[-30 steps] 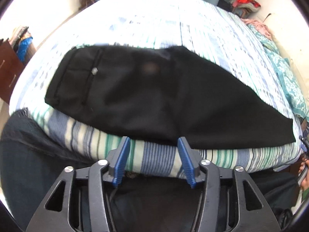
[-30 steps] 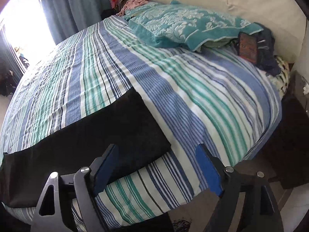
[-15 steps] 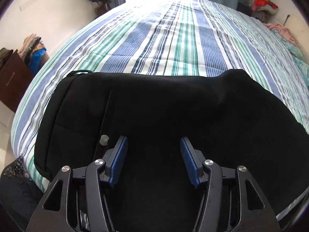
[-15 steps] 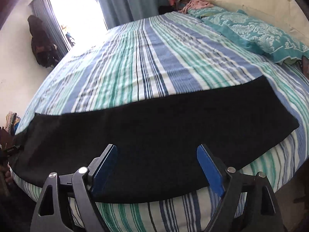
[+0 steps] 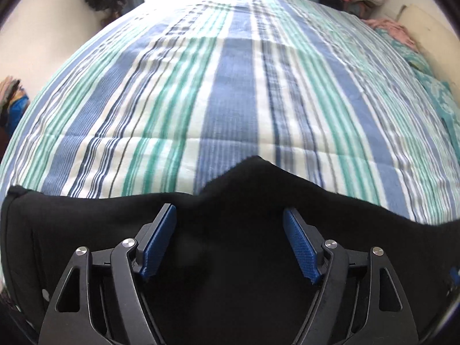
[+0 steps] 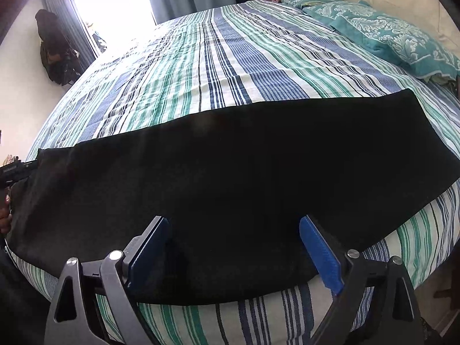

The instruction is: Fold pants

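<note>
Your left gripper point(image 5: 230, 230) has its jaws apart and opening, empty, poised over the black pants point(image 5: 230, 273) just short of their far edge, where a peak of cloth juts onto the striped bed point(image 5: 230, 100). Your right gripper point(image 6: 234, 247) is also spreading its jaws, nothing pinched, over the pants point(image 6: 244, 158) near their near edge by the bed's front rim. The pants lie flat across the bed's near side. Beyond their far edge the sheet is bare up to the teal pillow point(image 6: 402, 40) on the right.
</note>
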Demonstrator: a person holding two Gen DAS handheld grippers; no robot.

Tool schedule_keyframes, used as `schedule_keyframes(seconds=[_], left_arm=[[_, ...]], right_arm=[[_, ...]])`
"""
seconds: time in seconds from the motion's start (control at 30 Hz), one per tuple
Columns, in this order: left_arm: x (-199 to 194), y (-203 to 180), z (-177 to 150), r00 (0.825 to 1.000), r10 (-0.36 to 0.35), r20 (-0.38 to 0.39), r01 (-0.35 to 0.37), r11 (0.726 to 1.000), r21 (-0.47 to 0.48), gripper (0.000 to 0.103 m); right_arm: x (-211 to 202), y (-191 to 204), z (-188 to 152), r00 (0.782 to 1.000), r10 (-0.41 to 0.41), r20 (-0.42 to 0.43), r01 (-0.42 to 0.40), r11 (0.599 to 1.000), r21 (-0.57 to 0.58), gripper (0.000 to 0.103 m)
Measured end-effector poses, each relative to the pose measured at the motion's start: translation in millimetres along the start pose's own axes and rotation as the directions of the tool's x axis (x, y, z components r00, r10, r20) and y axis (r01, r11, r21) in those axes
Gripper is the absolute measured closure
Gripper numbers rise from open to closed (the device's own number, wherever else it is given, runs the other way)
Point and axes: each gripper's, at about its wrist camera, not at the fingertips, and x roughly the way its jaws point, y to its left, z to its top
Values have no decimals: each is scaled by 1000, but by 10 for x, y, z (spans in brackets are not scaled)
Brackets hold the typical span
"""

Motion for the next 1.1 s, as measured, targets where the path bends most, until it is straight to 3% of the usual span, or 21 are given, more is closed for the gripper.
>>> schedule_keyframes(seconds=[0.07, 0.17, 0.27, 0.43, 0.53, 0.63, 0.7, 0.77, 0.87, 0.93, 1.0, 1.1], left_arm=[[1, 78, -9, 998, -32, 54, 35, 999, -42, 27], [-37, -43, -87, 996, 25, 83, -27, 999, 24, 27], [-93, -38, -117, 996, 19, 82, -21, 999, 29, 27], [-264, -47, -169, 997, 33, 73, -39, 996, 79, 27], [-454, -4, -268, 996, 31, 87, -39, 995, 88, 22], [-610, 78, -403, 997, 15, 82, -21, 997, 74, 21], [-689, 111, -498, 997, 17, 74, -23, 997, 71, 21], [-770, 129, -585, 997, 18, 71, -23, 997, 73, 21], [-890, 134, -691, 997, 3, 72, -7, 998, 61, 21], [-941, 110, -744, 998, -12, 67, 8, 998, 56, 21], [-964, 63, -793, 998, -25, 58, 22, 998, 51, 21], [-982, -18, -836, 998, -45, 49, 43, 998, 45, 21]], right_arm=[[-16, -25, 4, 1000, 15, 7, -15, 1000, 9, 11], [-115, -88, 24, 998, 38, 44, -40, 998, 45, 11], [-209, -171, 84, 993, 77, 84, -83, 994, 71, 11], [-48, -618, 390, 995, 98, 25, -99, 991, 92, 11], [53, -1138, 609, 998, 63, -8, -61, 992, 110, 11], [45, -1669, 794, 998, -50, -22, 53, 991, 121, 13], [-25, -1957, 896, 998, -68, -11, 69, 989, 133, 19], [-111, -2183, 978, 982, -185, -29, 187, 971, 146, 18], [-345, -2467, 1048, 982, -186, 22, 178, 965, 194, 18], [-430, -2567, 1093, 988, -149, 35, 138, 968, 207, 18], [-419, -2619, 1108, 999, -41, 19, 36, 978, 207, 18], [-296, -2560, 1110, 997, 77, -19, -72, 980, 184, 18]])
